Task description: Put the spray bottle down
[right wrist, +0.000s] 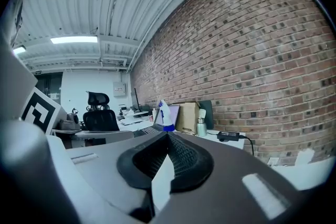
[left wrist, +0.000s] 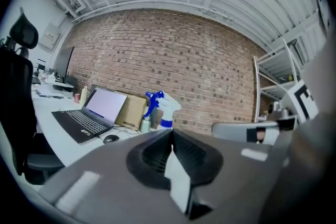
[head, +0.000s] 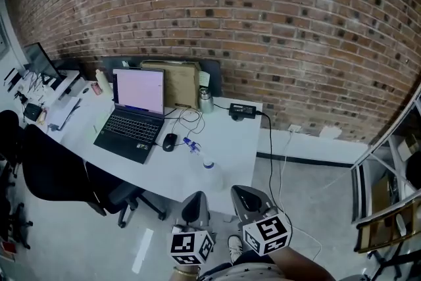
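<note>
A white spray bottle (head: 199, 154) with a blue head stands upright on the white desk (head: 230, 141), near its front edge and right of the mouse. In the left gripper view the spray bottle (left wrist: 161, 109) rises just beyond the jaw tips; in the right gripper view the spray bottle (right wrist: 164, 114) stands further off. My left gripper (head: 195, 206) (left wrist: 170, 134) and my right gripper (head: 245, 197) (right wrist: 167, 136) hang side by side short of the desk's front edge. The jaws of both are pressed together with nothing between them, clear of the bottle.
An open laptop (head: 135, 112), a black mouse (head: 170, 141), a cardboard box (head: 179, 83), a metal flask (head: 206, 101) and a power adapter (head: 243, 110) share the desk. A black office chair (head: 56, 174) stands at the left, metal shelving (head: 388, 201) at the right, brick wall behind.
</note>
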The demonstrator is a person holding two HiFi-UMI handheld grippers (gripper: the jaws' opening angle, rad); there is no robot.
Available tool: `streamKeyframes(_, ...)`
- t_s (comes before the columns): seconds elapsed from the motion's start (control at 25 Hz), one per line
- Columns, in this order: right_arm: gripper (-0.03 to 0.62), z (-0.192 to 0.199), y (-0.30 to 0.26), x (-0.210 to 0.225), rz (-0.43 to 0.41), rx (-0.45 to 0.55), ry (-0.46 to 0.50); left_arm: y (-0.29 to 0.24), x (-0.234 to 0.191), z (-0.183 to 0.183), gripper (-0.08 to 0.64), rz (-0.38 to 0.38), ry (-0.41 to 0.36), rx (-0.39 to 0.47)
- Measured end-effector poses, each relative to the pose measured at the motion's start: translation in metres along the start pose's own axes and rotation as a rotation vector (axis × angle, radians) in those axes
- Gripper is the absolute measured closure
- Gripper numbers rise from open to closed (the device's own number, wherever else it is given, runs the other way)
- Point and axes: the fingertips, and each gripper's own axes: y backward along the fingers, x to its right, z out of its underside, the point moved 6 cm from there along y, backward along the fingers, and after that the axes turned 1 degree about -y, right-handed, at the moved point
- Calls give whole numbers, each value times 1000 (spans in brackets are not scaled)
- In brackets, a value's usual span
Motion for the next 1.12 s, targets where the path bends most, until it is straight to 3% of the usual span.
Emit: streamKeyframes(1.12,594,0,27,-31,19,9,34,42,8,-9,552,-17,-38,22)
